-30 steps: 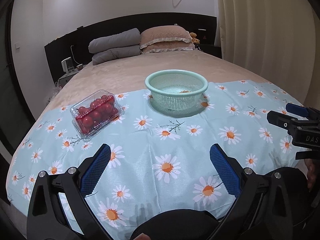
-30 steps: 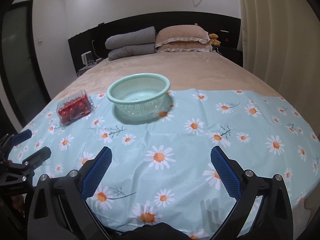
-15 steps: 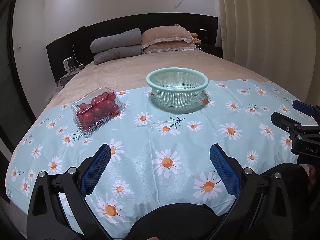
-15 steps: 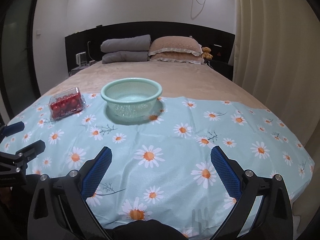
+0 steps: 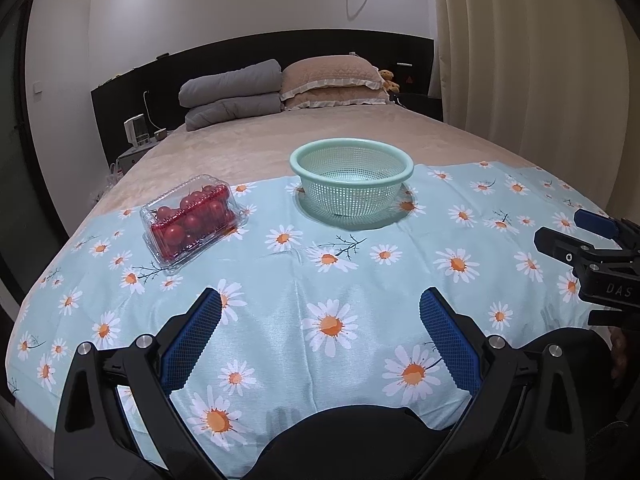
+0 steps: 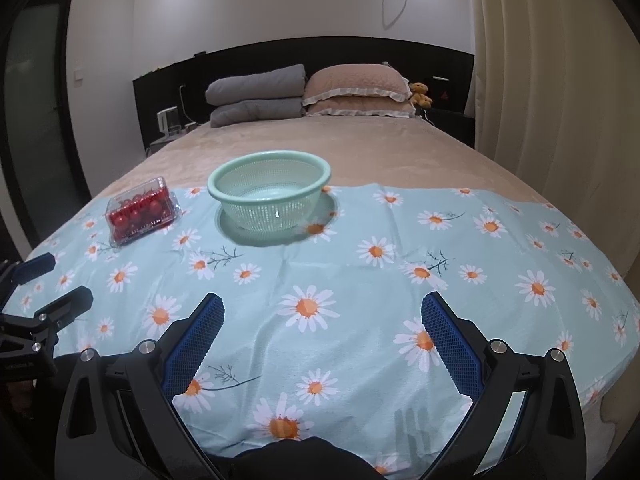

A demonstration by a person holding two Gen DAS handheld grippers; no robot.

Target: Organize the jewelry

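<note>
**Both tools raised and level, nothing gripped**

Over the last second I have tilted both tools upward and drawn them slightly back — the view now takes in more of the wall and headboard, and the bowl and box sit lower and nearer the middle of each view. Neither object on the bed has moved.

Left tool (image 5: 320, 316): spread wide, nothing between the pads. Right tool (image 6: 322, 320): spread wide, likewise empty. Each hangs over the near edge of the daisy-print cloth (image 5: 400, 264), well apart from both objects.

The green mesh bowl (image 5: 352, 180) stands upright at the far edge of the cloth. The clear plastic box (image 5: 192, 220) lies to its left, lid closed, filled with small red round items — they look like cherry tomatoes. No jewelry is visible in either view; from the right wrist view the bowl (image 6: 270, 196) looks empty.

Judgement: the task has not begun. The likely first step is to reach the box, the only filled container.
</note>
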